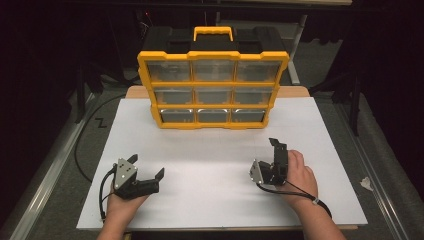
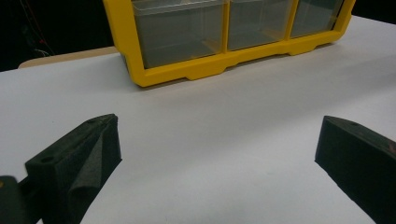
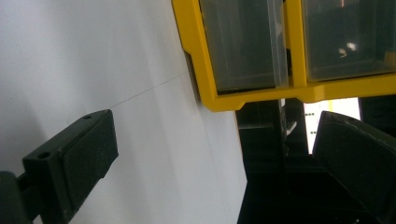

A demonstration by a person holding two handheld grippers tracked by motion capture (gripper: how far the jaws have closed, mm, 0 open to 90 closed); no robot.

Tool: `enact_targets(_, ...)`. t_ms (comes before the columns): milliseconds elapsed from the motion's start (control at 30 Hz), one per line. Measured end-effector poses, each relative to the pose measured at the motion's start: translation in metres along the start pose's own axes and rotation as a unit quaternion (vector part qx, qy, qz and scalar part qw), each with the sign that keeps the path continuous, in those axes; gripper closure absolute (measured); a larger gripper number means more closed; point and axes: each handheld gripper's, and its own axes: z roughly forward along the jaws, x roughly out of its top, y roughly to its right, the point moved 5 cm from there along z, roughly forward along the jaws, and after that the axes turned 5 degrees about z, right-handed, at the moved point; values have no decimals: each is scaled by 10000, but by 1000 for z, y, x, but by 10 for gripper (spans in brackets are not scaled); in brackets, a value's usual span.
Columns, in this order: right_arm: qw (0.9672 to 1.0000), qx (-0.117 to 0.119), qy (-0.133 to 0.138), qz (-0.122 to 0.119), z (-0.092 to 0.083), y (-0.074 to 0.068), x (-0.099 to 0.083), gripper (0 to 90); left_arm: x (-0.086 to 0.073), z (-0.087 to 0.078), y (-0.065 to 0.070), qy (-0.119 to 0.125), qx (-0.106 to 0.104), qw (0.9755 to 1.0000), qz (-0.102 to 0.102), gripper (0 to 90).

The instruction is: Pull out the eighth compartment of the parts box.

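Grippers: left gripper (image 1: 148, 167) held low over the near left of the white table (image 1: 215, 200), jaws spread wide, nothing between them. Right gripper (image 1: 276, 144) near right, rolled onto its side so one jaw sits above the other, jaws likewise parted and empty. Both well apart from the organizer.

Risks, as judged: the organizer (image 1: 213, 90) stands upright on a narrow base; a push or a drawer pulled with one gripper alone would likely slide or tip the whole case backward. Clear drawer fronts look smooth, so the pads may slip. The rolled right gripper would meet a drawer edge at the wrong angle unless turned level.

Organizer: yellow frame, black body behind, yellow carry handle (image 1: 213, 33) on top. Nine clear drawers in three rows of three, all appearing pushed in. Contents cannot be made out. Stands at the far middle of the table, front facing the person.
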Motion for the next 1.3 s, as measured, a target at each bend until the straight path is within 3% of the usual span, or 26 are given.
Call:
enact_targets(400, 9989, -158, 96, -431, -5, -6, 8, 12, -1, 0, 0, -15, 2, 10000, -7, 11)
enact_targets(700, 9964, -258, 301, -755, -1, -14, 27, 29, -1, 0, 1, -21, -5, 10000, 30, 11)
enact_targets(1033, 9955, -379, 416, -766, 7, -26, 53, 110, 0, -1, 0, 16, -22, 10000, 59, 11)
enact_targets(1167, 9932, -563, 511, -882, 13, -28, 63, 164, 0, 0, 1, 0, -55, 9999, 87, 11)
enact_targets(1300, 9932, -618, 478, -864, 22, -28, 69, 199, 0, 0, 2, 24, -83, 9999, 118, 11)
